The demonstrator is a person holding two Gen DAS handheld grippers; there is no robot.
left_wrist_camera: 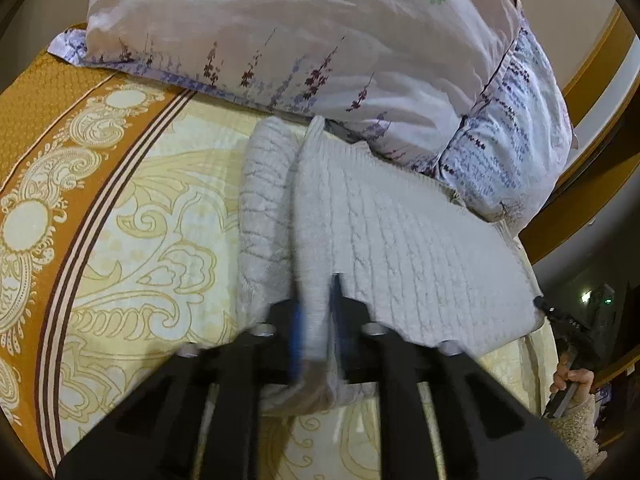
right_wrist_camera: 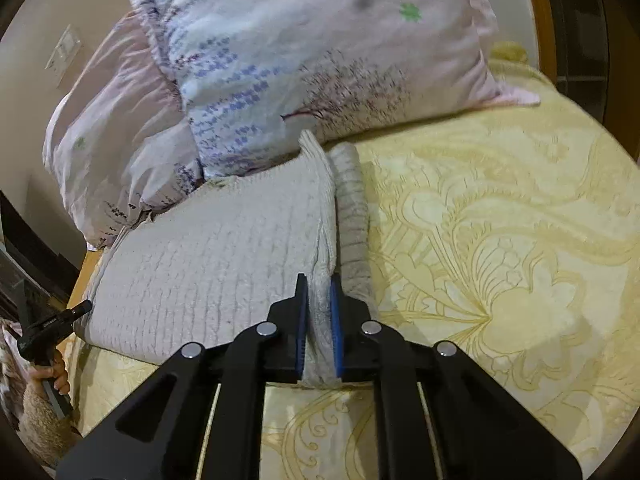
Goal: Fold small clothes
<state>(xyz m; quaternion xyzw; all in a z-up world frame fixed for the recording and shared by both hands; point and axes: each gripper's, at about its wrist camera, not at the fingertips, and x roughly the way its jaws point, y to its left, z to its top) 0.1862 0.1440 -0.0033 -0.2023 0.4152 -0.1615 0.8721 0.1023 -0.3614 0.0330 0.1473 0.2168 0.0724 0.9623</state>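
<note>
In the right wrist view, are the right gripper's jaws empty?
No, the right gripper is shut on a fold of the grey sweater.

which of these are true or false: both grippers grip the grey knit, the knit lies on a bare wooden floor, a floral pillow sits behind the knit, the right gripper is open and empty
1. Both the left gripper and the right gripper pinch the grey knit garment. True.
2. The knit lies on a bare wooden floor. False: it lies on a yellow patterned bedspread.
3. A floral pillow sits behind the knit. True.
4. The right gripper is open and empty. False: it is shut on a fold of the knit.
</note>
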